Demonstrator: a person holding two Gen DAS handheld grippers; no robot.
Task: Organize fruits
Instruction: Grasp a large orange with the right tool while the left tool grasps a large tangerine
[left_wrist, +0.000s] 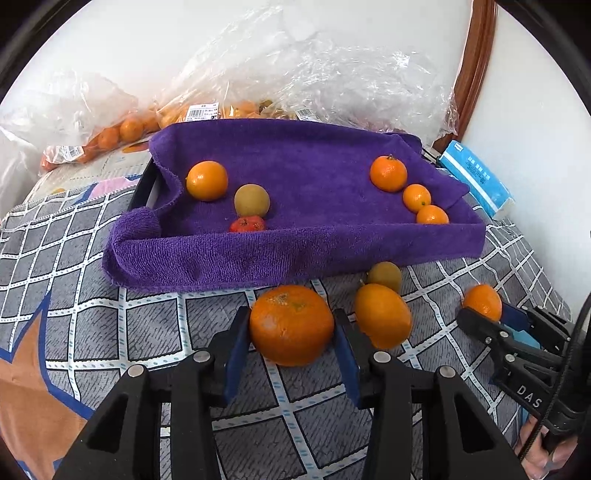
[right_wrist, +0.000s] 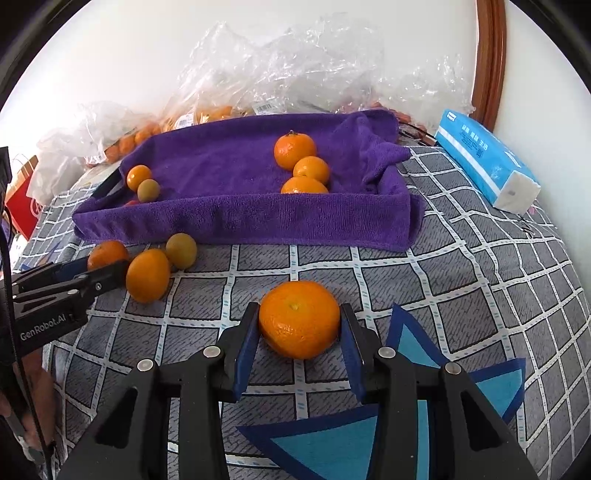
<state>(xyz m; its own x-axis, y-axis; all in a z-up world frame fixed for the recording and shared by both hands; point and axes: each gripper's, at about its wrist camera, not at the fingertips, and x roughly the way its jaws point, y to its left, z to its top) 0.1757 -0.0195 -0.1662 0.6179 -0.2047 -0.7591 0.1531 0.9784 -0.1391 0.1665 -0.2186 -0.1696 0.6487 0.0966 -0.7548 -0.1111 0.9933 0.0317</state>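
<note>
My left gripper (left_wrist: 291, 316) is shut on a large orange (left_wrist: 291, 332) that rests on the checked bedcover (left_wrist: 155, 325). My right gripper (right_wrist: 299, 311) is shut on another orange (right_wrist: 299, 321), also down on the cover. Each wrist view shows the other gripper at its edge with its orange. Beyond lies a tray draped in a purple towel (left_wrist: 295, 254). At its left end are an orange (left_wrist: 207, 181), a greenish-brown fruit (left_wrist: 252, 200) and a small red fruit (left_wrist: 247, 224). Three oranges (left_wrist: 416, 197) line its right end. A loose orange (left_wrist: 382, 315) and a greenish fruit (left_wrist: 384, 275) lie between the grippers.
Crumpled clear plastic bags (left_wrist: 314, 74), some with oranges inside (left_wrist: 122, 131), are piled against the white wall behind the tray. A blue tissue pack (right_wrist: 484, 158) lies at the right of the tray. A person's hand (left_wrist: 535, 446) holds the right gripper's handle.
</note>
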